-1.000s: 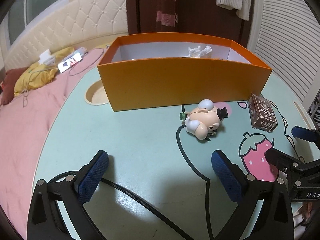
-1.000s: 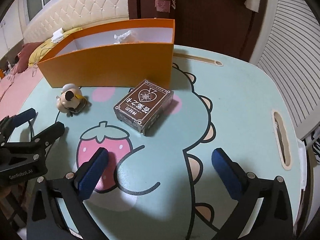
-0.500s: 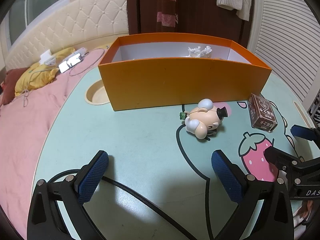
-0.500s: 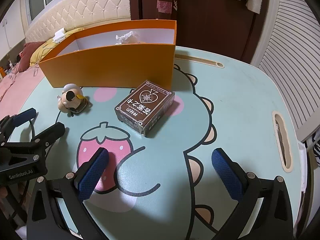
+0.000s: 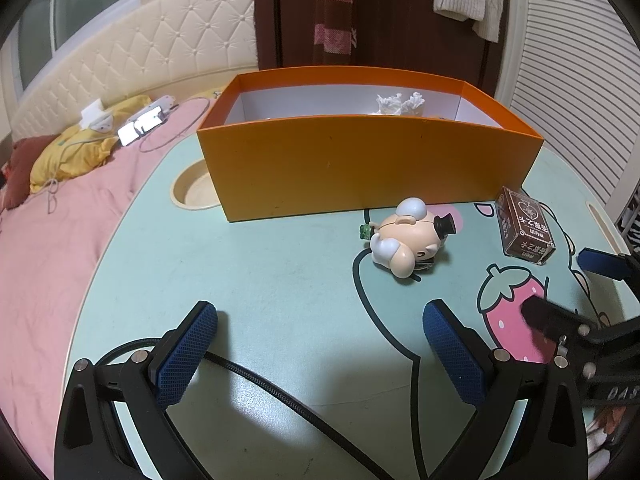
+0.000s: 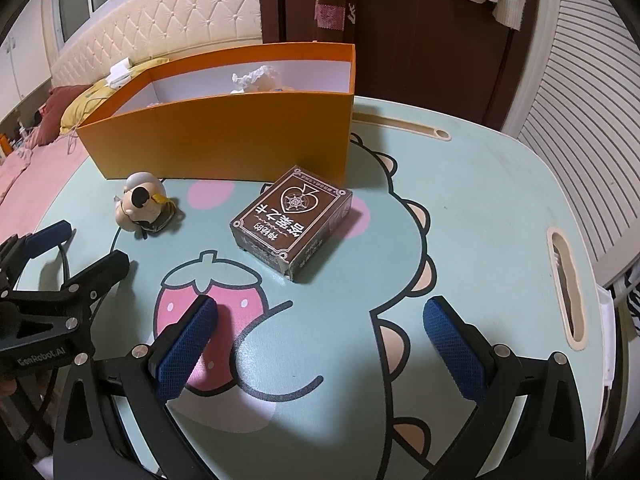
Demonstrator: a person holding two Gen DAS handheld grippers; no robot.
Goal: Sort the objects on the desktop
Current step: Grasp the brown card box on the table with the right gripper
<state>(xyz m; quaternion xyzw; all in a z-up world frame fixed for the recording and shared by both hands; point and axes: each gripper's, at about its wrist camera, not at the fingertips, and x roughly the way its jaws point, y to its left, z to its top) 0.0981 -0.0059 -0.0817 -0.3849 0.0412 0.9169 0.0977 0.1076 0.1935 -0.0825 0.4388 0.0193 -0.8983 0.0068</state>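
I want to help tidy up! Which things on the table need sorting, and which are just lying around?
For the job:
toy figure
brown card box
orange box, where things go
left claw and right claw, both open

Just lying about:
phone on the bed
yellow cloth
black cable

Toy, card box and orange box on the cartoon-printed table

A pale figurine [image 5: 404, 236] with a black top hat lies on its side just before the open orange box [image 5: 360, 168], which holds crumpled white paper [image 5: 398, 103] near the table's far edge. The brown card box [image 6: 291, 222] lies flat by the orange box's right corner.
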